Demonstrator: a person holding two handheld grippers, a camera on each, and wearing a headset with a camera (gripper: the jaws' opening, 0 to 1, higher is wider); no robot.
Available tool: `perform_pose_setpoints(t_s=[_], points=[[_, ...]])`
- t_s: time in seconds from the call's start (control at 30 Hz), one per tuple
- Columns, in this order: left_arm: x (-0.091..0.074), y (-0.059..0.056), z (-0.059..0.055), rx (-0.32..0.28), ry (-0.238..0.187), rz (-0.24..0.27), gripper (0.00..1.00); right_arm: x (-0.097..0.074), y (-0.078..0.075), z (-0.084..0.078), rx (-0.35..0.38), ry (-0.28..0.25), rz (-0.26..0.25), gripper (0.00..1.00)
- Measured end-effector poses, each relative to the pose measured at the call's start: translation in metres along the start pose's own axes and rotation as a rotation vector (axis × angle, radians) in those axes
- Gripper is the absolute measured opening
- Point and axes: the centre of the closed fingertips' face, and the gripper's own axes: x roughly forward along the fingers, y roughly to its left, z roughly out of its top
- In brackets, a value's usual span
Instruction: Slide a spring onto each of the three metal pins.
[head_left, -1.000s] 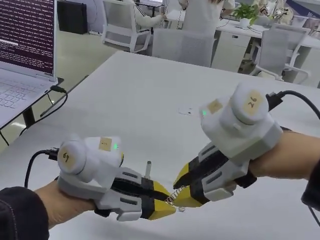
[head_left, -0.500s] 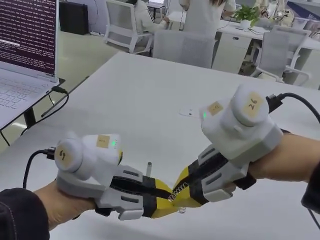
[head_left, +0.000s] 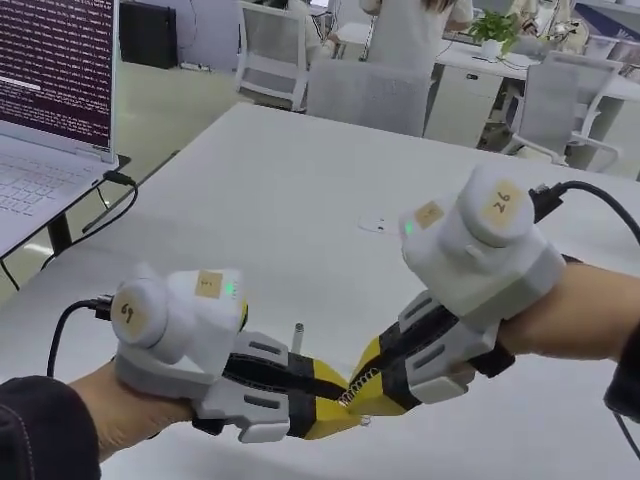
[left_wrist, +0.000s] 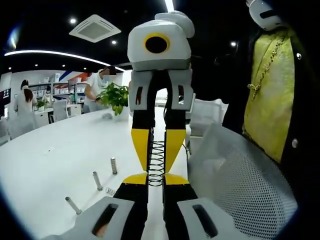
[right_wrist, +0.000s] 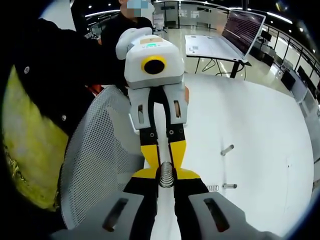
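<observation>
A small steel spring (head_left: 357, 385) spans the gap where my two grippers meet tip to tip, low over the white table (head_left: 300, 190). My left gripper (head_left: 340, 402) is shut on one end of it and my right gripper (head_left: 373, 377) is shut on the other. In the left gripper view the spring (left_wrist: 156, 162) runs from my own jaws up between the right gripper's yellow fingers (left_wrist: 141, 145). Three upright metal pins stand to the left: one (left_wrist: 114, 165) wears a spring, two (left_wrist: 96, 180) (left_wrist: 72, 205) are bare. A loose spring (left_wrist: 109, 191) lies by them.
An open laptop (head_left: 55, 90) with a cable sits at the far left. Office chairs (head_left: 365, 95) and other desks stand beyond the table's far edge, with people behind them. A small pale object (head_left: 372, 224) lies mid-table. A mesh chair back (right_wrist: 95, 160) is near me.
Both grippers have stayed tip to tip on the spring. The spring has tilted slightly more upright and the left gripper has edged a little to the right.
</observation>
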Motion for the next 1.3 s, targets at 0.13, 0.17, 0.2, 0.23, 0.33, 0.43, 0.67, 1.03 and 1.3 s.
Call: perform_pose_setpoints(t_s=[0.13,0.17,0.2,0.23,0.33,0.43,0.67,1.03,1.3], points=[[0.0,0.001,0.0,-0.002,0.0,0.008,0.03,0.0,-0.001,0.0,-0.001,0.005,-0.003,0.08],[0.0,0.002,-0.002,-0.002,0.008,0.012,0.04,0.0,-0.001,0.001,0.001,0.004,-0.003,0.08],[0.0,0.001,-0.004,0.0,0.015,0.011,0.05,0.0,-0.001,0.001,0.003,0.004,-0.004,0.08],[0.001,0.001,-0.005,0.001,0.022,0.012,0.08,0.0,-0.002,0.002,0.001,0.002,-0.007,0.08],[0.001,0.002,-0.009,-0.011,0.033,0.02,0.13,-0.001,-0.004,0.001,0.002,0.008,-0.012,0.08],[0.0,0.004,-0.008,-0.021,0.023,0.031,0.17,-0.002,-0.006,-0.003,0.003,0.021,-0.017,0.08],[-0.008,0.01,-0.009,-0.06,0.005,0.083,0.35,-0.003,-0.01,-0.008,0.005,0.039,-0.03,0.08],[-0.028,0.021,-0.022,-0.147,-0.009,0.19,0.58,-0.006,-0.019,-0.012,0.011,0.055,-0.051,0.08],[-0.039,0.025,-0.028,-0.151,-0.006,0.257,0.71,-0.01,-0.026,-0.013,0.01,0.063,-0.066,0.08]])
